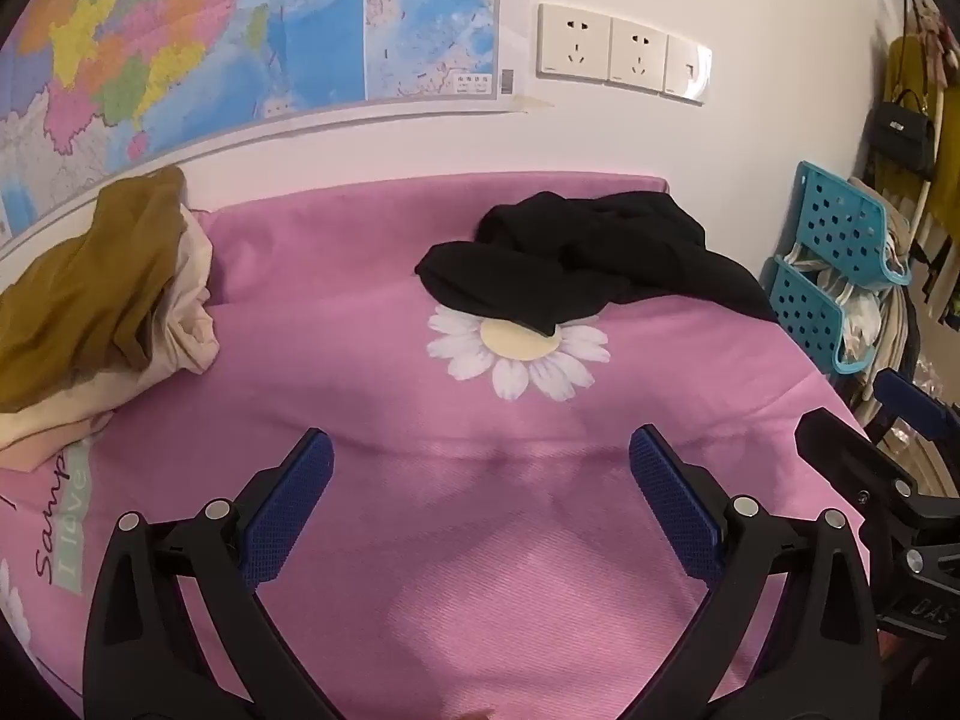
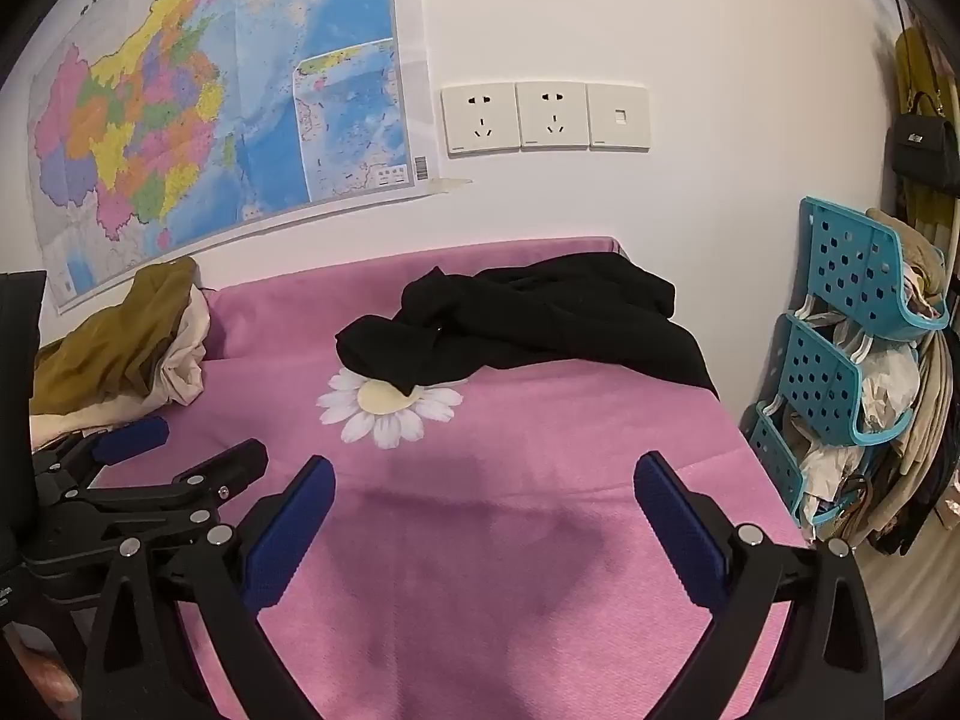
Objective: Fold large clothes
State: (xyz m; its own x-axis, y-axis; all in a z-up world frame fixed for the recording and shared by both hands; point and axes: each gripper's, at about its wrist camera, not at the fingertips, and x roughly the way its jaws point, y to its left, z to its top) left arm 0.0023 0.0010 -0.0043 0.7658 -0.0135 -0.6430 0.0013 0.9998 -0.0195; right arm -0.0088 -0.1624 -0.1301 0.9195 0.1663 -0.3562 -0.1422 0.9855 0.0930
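While both claws hang over bare sheet, the crumpled black fabric garment lies bunched on the pink bedsheet, its near edge overlapping the top of the printed white daisy. That daisy serves as the landmark. Left gripper: jaws spread wide, nothing between the blue pads, short of the daisy on the near side. Right gripper: same, wide and empty, also on the daisy's near side. Olive-and-cream heap of clothes sits well left of the daisy, by the wall.

Handling, by judgement: soft, limp knit; light; will sag and drag, no stiffness to push against. Likely slides readily on the sheet. Best hold looks like two separated edge points, the lobe over the daisy and the spread edge right of it, then lift and shake flat. Seams and hems cannot be made out.
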